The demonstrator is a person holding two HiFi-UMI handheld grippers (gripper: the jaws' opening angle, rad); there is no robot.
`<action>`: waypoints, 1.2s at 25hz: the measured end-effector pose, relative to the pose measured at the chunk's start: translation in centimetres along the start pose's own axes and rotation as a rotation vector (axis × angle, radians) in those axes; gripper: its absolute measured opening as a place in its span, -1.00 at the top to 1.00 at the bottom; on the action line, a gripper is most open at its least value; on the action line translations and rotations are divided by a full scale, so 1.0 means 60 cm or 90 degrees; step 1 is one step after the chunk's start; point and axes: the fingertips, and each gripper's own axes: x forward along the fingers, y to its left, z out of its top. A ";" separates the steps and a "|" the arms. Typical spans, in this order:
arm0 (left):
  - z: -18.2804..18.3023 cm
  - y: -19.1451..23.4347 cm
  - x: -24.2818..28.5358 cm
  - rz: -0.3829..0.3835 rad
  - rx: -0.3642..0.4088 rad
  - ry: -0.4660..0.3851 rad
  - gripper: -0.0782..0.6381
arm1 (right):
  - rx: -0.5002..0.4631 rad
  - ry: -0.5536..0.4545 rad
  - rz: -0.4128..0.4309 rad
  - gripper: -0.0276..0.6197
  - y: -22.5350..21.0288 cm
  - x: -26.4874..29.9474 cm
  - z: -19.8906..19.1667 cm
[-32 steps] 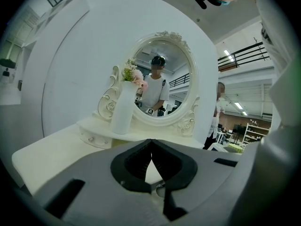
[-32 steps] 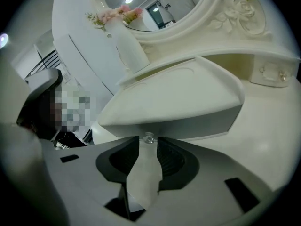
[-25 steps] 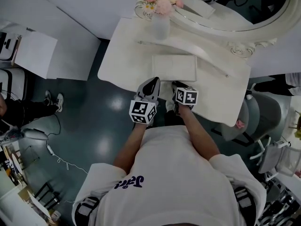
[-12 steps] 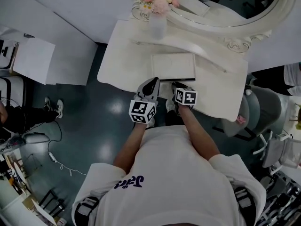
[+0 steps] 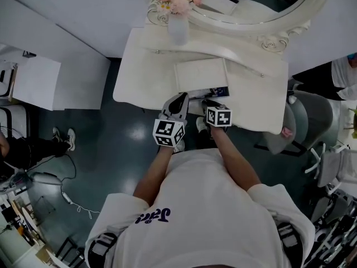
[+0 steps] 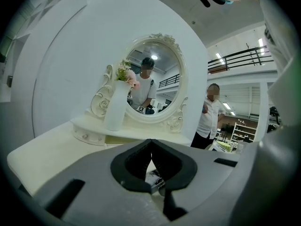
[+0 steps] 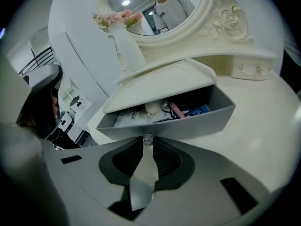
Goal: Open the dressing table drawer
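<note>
Drawer (image 7: pixel 188 119) drawn further out from table (image 5: pixel 139 77) front, contents now showing; right tongs (image 7: pixel 147 144) clamped on its knob (image 7: pixel 147 138) to pull; left tongs (image 6: pixel 151 144) closed, empty, idle at table front edge.

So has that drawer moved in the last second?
Yes. The drawer has slid out toward the person: its dark, cluttered inside now shows past the raised tabletop panel, where there was no gap before. The right gripper is shut on its knob.
</note>
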 end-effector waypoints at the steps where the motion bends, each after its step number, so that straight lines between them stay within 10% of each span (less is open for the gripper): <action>1: -0.001 -0.003 -0.002 -0.004 0.001 0.001 0.74 | 0.001 0.000 -0.003 0.70 0.001 -0.004 -0.004; 30: -0.026 -0.048 -0.044 -0.080 0.015 0.016 0.74 | 0.037 -0.006 -0.054 0.70 0.002 -0.061 -0.099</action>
